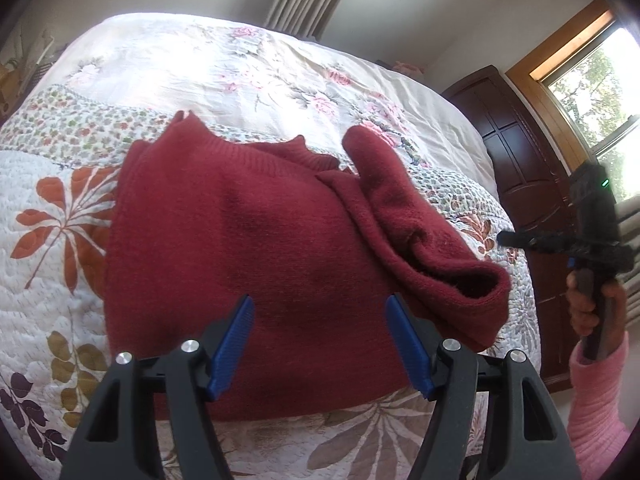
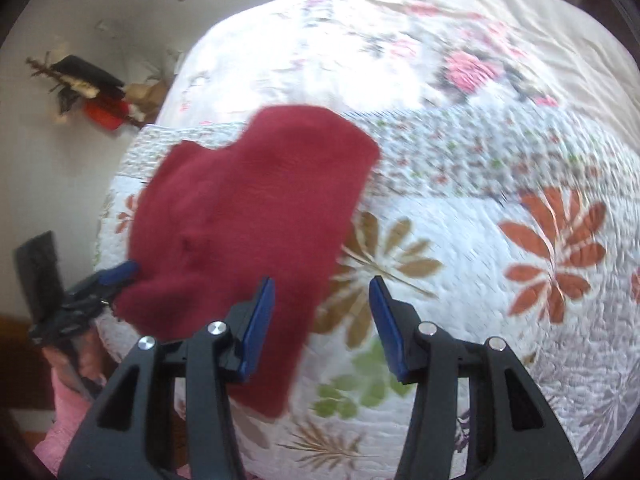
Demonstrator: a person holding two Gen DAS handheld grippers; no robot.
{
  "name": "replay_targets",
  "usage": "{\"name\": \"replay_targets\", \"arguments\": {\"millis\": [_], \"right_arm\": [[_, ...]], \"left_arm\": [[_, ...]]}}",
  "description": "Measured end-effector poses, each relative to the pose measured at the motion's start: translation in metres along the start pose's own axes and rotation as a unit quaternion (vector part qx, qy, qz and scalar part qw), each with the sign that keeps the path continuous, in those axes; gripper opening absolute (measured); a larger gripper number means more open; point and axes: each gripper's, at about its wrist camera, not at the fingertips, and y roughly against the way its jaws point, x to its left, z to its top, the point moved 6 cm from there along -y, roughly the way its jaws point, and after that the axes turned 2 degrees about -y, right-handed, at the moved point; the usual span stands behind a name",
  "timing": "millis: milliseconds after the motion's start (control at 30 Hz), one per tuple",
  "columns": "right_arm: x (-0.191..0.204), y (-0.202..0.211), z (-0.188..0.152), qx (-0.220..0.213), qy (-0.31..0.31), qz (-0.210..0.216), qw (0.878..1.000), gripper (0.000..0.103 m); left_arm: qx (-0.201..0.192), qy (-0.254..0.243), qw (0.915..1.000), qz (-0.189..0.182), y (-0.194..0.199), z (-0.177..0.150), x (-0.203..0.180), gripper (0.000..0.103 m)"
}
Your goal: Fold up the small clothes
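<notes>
Item: red knit sweater [image 1: 248, 264], lying on the floral quilt [image 1: 52, 264] toward the bed's near edge, collar away from the onlooker, one sleeve [image 1: 404, 220] folded in across its side.

Material: thick, fuzzy wool-like knit with a ribbed collar; looks soft, limp and light, and likely to sag and drag on the quilting when lifted. Best taken at the hem corners or the sleeve cuff.

Left gripper [image 1: 320, 344]: tongs apart, empty, above the hem.

Right gripper [image 2: 322, 328]: tongs apart, empty, over bare quilt beside the garment.
</notes>
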Motion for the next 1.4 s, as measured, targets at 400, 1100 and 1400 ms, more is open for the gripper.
{"name": "replay_targets", "arguments": {"millis": [400, 1100, 1400], "right_arm": [[0.040, -0.015, -0.034, -0.002, 0.055, 0.044, 0.998, 0.050], [0.003, 0.004, -0.056, -0.021, 0.034, 0.024, 0.999, 0.061], [-0.032, 0.008, -0.066, -0.026, 0.004, 0.030, 0.999, 0.061]], "left_arm": [[0.005, 0.000, 1.0000, -0.005, -0.010, 0.013, -0.025, 0.072], [0.073, 0.053, 0.9934, -0.070, -0.066, 0.055, -0.054, 0.079], [0.111, 0.104, 0.9861, -0.067, -0.102, 0.057, -0.046, 0.078]]}}
